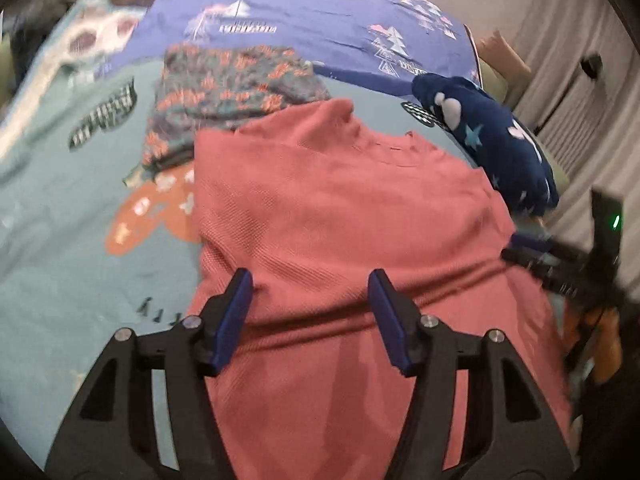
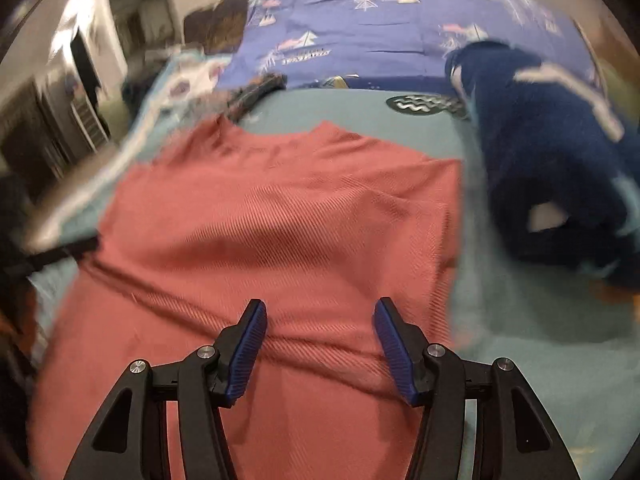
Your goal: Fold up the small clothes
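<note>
Space lies clear right of the pink top's [image 2: 280,220] edge; left gripper [image 1: 310,280] and right gripper [image 2: 320,308] both hover released above it.

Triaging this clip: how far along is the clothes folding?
Done: a patterned garment looks folded beside the pink one.
In hand: the pink top lies spread flat with one crease across it; left gripper and right gripper hover over it, jaws open, nothing gripped.
Left: fold the top; the navy star-print garment lies bunched.

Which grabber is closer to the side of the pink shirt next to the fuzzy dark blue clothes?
Probably the right gripper: the pink shirt edge beside the dark blue clothes lies just off its right finger.
</note>
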`<state>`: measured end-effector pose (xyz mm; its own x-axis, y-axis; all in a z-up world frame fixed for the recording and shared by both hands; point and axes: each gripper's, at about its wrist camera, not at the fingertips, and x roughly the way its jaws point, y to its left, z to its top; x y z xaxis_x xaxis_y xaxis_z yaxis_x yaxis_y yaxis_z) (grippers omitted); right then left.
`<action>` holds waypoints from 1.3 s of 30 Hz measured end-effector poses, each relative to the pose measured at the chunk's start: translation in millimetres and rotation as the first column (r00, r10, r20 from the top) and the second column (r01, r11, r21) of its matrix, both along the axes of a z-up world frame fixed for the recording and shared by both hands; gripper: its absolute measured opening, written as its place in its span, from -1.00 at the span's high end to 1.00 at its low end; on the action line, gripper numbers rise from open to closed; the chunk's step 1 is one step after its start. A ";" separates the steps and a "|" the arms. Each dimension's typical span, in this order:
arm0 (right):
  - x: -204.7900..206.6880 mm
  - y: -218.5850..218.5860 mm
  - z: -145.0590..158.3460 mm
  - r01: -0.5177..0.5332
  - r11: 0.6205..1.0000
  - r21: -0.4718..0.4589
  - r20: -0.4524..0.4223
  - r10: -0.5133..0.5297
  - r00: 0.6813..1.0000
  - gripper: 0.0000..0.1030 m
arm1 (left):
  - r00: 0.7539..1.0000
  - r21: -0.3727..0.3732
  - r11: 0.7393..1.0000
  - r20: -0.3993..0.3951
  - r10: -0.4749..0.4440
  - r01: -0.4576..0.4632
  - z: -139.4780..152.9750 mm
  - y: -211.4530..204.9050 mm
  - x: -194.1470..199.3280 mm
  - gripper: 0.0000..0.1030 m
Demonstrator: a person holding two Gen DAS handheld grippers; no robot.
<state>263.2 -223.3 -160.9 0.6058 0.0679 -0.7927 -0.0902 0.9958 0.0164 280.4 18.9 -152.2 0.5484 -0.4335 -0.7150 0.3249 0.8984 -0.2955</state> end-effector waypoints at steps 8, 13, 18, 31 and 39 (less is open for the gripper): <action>14.3 72.7 12.1 -0.179 0.984 -0.022 0.064 0.181 0.982 -0.11 | 0.975 -0.113 0.970 -0.036 -0.221 0.216 -16.2 -54.5 2.7 -0.38; 7.7 73.5 -16.3 -0.164 0.985 -0.060 0.005 0.164 0.986 -0.12 | 0.972 -0.118 0.968 -0.053 -0.230 0.223 -13.5 -45.0 -10.4 -0.38; -10.9 65.2 6.3 -0.201 0.978 -0.049 0.006 0.201 0.979 -0.11 | 0.968 -0.142 0.959 -0.024 -0.249 0.243 3.5 -35.7 -21.3 -0.38; 70.4 46.2 -16.1 -0.025 1.000 -0.006 -0.035 0.025 0.999 -0.13 | 0.987 -0.299 0.953 -0.136 -0.089 0.045 -11.9 -39.0 30.7 -0.40; -25.0 2.4 58.7 0.053 0.994 0.092 0.095 -0.061 0.994 -0.26 | 0.996 -0.273 0.962 -0.085 -0.007 -0.016 28.2 35.3 -41.9 -0.41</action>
